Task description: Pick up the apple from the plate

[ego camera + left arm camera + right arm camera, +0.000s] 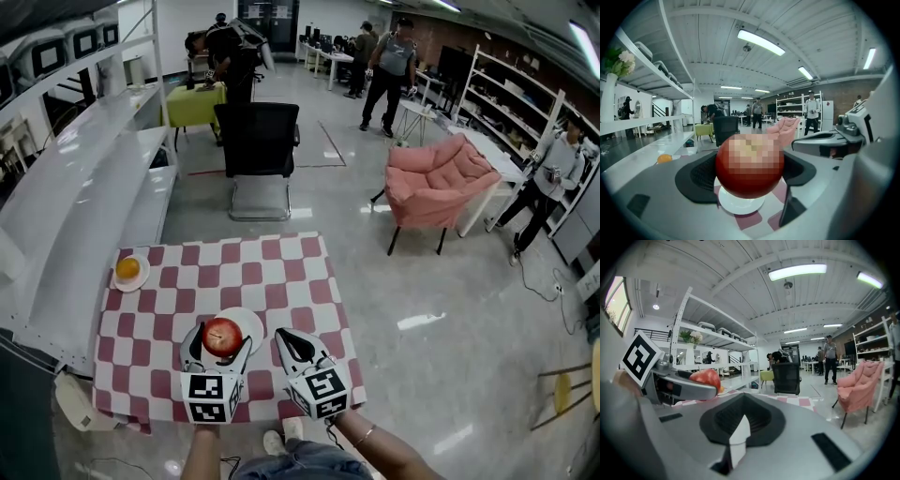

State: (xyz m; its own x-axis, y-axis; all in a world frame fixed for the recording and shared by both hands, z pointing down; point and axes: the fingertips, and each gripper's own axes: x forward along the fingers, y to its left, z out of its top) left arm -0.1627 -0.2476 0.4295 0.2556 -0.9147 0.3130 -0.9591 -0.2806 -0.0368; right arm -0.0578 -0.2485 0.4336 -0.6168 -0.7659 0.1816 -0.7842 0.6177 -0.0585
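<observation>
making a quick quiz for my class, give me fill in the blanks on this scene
The left gripper is shut on the ___.
The right gripper holds ___.
The far plate holds an ___.
Missing words: apple; nothing; orange.

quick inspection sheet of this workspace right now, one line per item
surface: red-and-white checkered tablecloth, lying flat.
job's things: round red apple between the left jaws, over the round white plate; contact with plate unclear.
clutter: orange fruit on small white dish, far left corner.
grippers: left gripper shut on apple; right gripper shut, empty.
cables: thin cable on floor, right.
surroundings: black office chair, pink armchair, people beyond.
</observation>
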